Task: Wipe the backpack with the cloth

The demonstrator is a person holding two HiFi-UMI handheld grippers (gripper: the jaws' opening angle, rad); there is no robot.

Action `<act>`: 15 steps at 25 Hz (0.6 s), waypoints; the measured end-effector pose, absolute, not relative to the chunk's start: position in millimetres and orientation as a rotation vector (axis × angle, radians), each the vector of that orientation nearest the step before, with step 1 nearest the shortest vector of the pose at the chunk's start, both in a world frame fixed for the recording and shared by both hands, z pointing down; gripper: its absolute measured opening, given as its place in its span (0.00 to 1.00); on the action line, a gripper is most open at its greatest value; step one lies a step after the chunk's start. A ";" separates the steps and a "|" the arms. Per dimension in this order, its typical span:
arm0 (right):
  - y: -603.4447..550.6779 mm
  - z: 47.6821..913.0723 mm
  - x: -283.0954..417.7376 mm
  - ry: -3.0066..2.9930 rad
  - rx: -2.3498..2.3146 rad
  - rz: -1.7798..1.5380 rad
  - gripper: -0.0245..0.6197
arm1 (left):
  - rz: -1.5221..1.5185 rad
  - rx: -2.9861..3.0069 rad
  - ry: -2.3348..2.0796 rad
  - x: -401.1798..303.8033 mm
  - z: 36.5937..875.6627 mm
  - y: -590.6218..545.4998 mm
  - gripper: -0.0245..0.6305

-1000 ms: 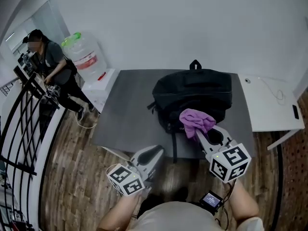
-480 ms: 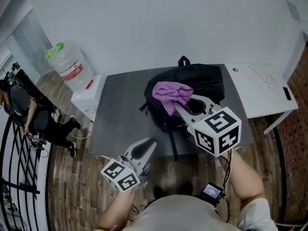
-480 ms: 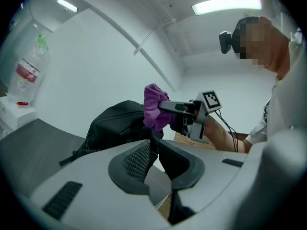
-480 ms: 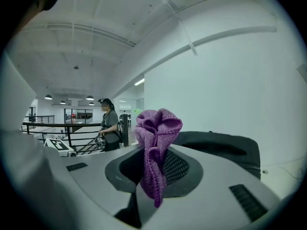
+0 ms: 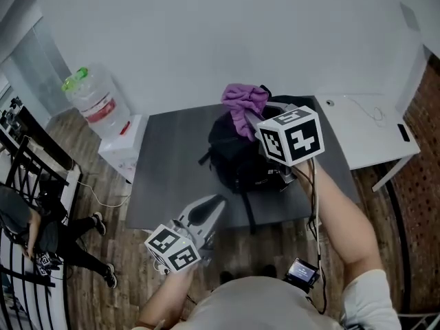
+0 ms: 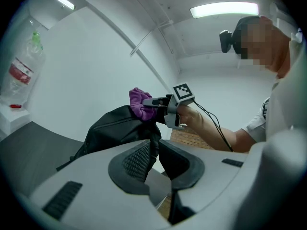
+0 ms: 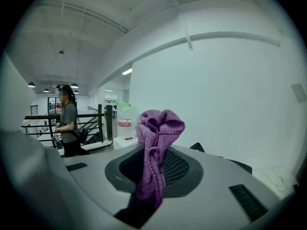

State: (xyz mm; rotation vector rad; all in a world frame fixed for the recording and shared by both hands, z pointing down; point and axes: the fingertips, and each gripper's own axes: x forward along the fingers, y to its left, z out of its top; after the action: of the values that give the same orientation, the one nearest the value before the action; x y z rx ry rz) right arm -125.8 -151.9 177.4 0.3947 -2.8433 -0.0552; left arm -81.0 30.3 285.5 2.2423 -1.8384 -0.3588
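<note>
- Two grippers are seen. The right gripper (image 7: 152,171) is clamped on a purple cloth (image 7: 156,133), w/ most of the cloth bunched above the jaws and a strip pinched btwn them.
- In the head view the cloth is held at the rear top of the black backpack (image 5: 237,160); whether contact is made can't be told.
- The backpack is laid on a dark grey desk (image 5: 168,160), towards its right side.
- The left gripper (image 6: 156,155) is drawn almost together, w/ only a thin slit left btwn the jaws and nothing held in it.
- It is held low at the desk's near edge, apart from the backpack and pointed towards it.
- In the left gripper view the cloth is seen right at the backpack's upper edge.
- A white desk (image 5: 371,136) is set just beside the grey one, on the right.
- A water bottle (image 5: 93,102) is stood at the left, next to a low white stand (image 5: 127,143).
- A person (image 5: 34,232) is seen by a black railing (image 5: 27,163), lower left.
</note>
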 end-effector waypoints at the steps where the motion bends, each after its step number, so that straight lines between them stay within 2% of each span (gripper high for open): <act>1: -158.6 178.4 -127.5 -2.828 0.410 -0.054 0.16 | -0.359 2.243 -1.839 -83.7 283.0 29.3 0.12; 15: -221.4 172.1 -108.9 -2.776 0.506 0.114 0.16 | -0.361 2.264 -1.834 -94.1 273.9 14.0 0.12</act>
State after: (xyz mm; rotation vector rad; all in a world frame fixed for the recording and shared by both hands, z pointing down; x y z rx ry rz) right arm -108.9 -221.4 172.1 0.5056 -2.7760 0.1139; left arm -94.1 14.0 273.9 2.2641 -1.8336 -0.3606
